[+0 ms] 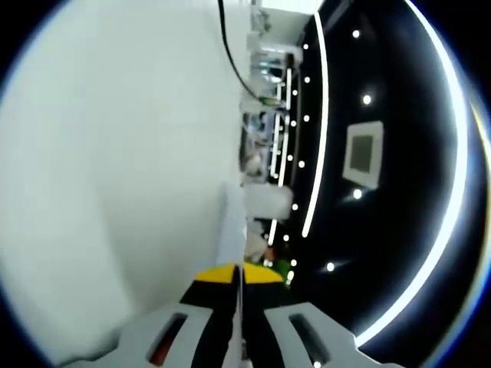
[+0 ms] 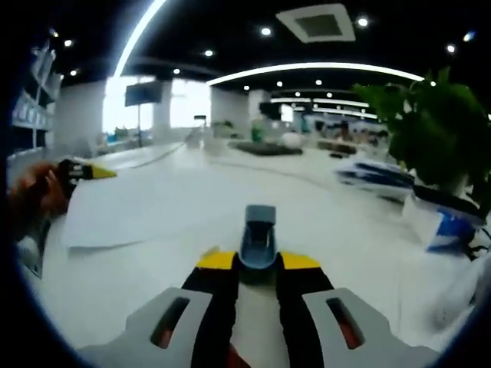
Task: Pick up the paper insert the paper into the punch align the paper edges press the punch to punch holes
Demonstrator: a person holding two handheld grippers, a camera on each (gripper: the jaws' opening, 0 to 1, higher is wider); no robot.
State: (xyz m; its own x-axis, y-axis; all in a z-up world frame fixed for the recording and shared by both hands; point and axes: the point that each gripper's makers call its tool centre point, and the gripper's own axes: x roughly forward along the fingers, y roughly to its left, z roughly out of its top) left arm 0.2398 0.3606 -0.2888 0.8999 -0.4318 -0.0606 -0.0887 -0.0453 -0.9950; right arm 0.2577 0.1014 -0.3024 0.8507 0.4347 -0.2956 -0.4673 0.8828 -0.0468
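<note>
In the left gripper view my left gripper (image 1: 238, 273) is shut on a white paper sheet (image 1: 230, 218), seen edge-on as a thin strip rising from between the yellow-tipped jaws. The right gripper view shows that sheet (image 2: 146, 207) held out flat, low over the white table (image 2: 360, 253). There the left gripper (image 2: 84, 170) pinches the sheet's far left corner, with a hand (image 2: 34, 192) behind it. A small grey-blue punch (image 2: 259, 236) stands upright between the tips of my right gripper (image 2: 259, 261), whose jaws press against both its sides. The paper's near edge lies left of the punch, apart from it.
A green plant (image 2: 430, 126) stands at the right, with a stack of papers (image 2: 376, 175) and a blue-and-white package (image 2: 449, 226) beside it. A black cable (image 1: 234, 54) runs across the white table (image 1: 115, 169). More tables and shelves fill the room behind.
</note>
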